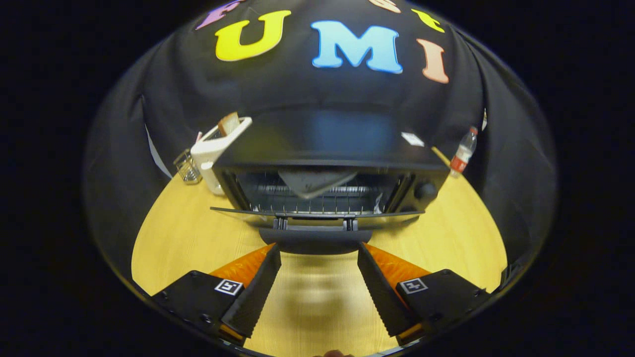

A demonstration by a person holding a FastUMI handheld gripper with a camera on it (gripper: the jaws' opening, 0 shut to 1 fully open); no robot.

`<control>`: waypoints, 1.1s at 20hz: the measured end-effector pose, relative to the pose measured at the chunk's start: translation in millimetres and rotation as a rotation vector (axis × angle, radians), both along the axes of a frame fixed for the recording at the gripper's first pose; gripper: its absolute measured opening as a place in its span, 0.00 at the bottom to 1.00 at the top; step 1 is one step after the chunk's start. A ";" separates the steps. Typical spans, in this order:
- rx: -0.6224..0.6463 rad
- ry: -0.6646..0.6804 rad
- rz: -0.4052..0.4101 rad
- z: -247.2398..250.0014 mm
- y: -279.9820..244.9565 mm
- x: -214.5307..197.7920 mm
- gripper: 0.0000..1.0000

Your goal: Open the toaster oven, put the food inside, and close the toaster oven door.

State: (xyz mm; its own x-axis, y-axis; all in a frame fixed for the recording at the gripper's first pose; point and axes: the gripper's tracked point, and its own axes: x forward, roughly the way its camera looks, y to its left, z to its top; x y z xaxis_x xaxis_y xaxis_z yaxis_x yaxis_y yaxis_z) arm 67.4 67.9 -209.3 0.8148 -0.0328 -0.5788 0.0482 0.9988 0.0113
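Spread wide, my gripper (317, 253) holds nothing; fingertips sit at either end of the door handle (315, 240), w/ bare counter (317, 297) between the fingers. Toaster oven (327, 168) is just ahead, its door (317, 214) dropped flat toward me, wire rack (317, 196) visible inside w/ a grey wedge-shaped piece above it. Beyond, left of the oven: white toaster (218, 148) w/ bread (228, 123) sticking up, plus a glass jar (187, 167). Plastic bottle (463, 153) stands off right.
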 end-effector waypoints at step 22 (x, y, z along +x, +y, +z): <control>-0.044 -0.538 -0.192 203.9 -127.5 -163.1 0.98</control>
